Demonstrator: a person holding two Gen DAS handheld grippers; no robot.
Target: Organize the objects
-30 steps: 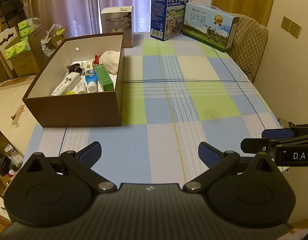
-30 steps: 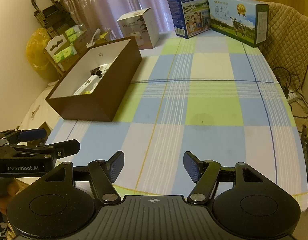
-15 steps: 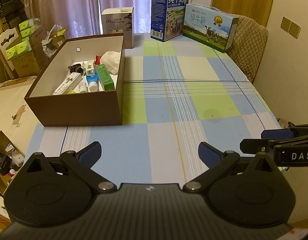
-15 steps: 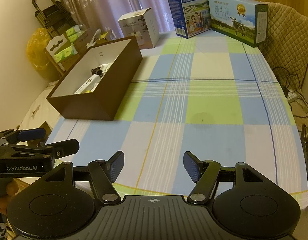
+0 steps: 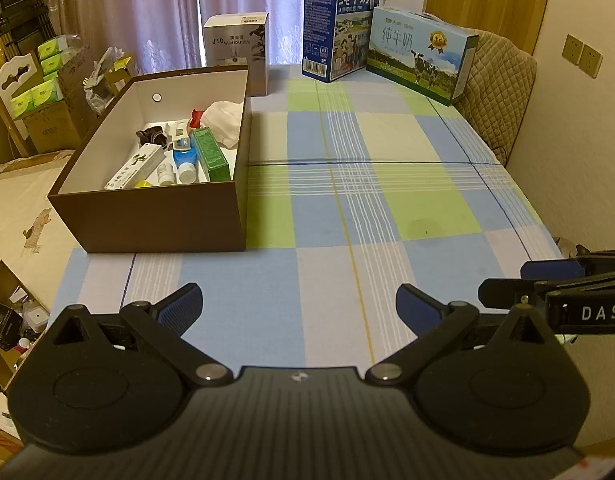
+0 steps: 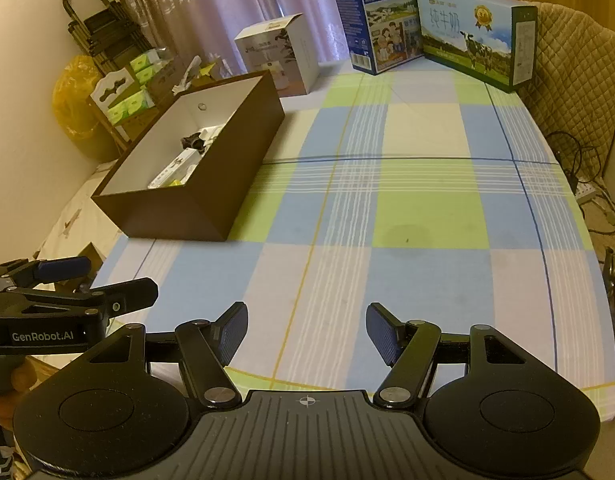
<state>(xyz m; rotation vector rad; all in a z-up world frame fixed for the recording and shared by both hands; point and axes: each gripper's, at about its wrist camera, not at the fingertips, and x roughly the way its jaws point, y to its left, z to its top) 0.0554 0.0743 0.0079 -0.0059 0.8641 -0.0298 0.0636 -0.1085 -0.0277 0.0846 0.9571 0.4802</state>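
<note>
A brown open box (image 5: 155,220) stands at the left of the checked tablecloth (image 5: 347,184). It holds several small items: a green carton (image 5: 212,154), a white carton (image 5: 137,166), a blue-capped tube (image 5: 185,162) and a white crumpled cloth (image 5: 223,118). The box also shows in the right wrist view (image 6: 179,212). My left gripper (image 5: 297,306) is open and empty above the table's near edge. My right gripper (image 6: 305,330) is open and empty near the same edge, to the right of the left one.
Two milk cartons (image 5: 339,28) (image 5: 421,56) and a white humidifier box (image 5: 237,50) stand along the far edge. A quilted chair (image 5: 497,92) is at the far right. Shelves and boxes (image 5: 47,92) stand left of the table.
Both grippers have drifted back very slightly; the box appears a little lower and farther. Nothing was taken or let go.
</note>
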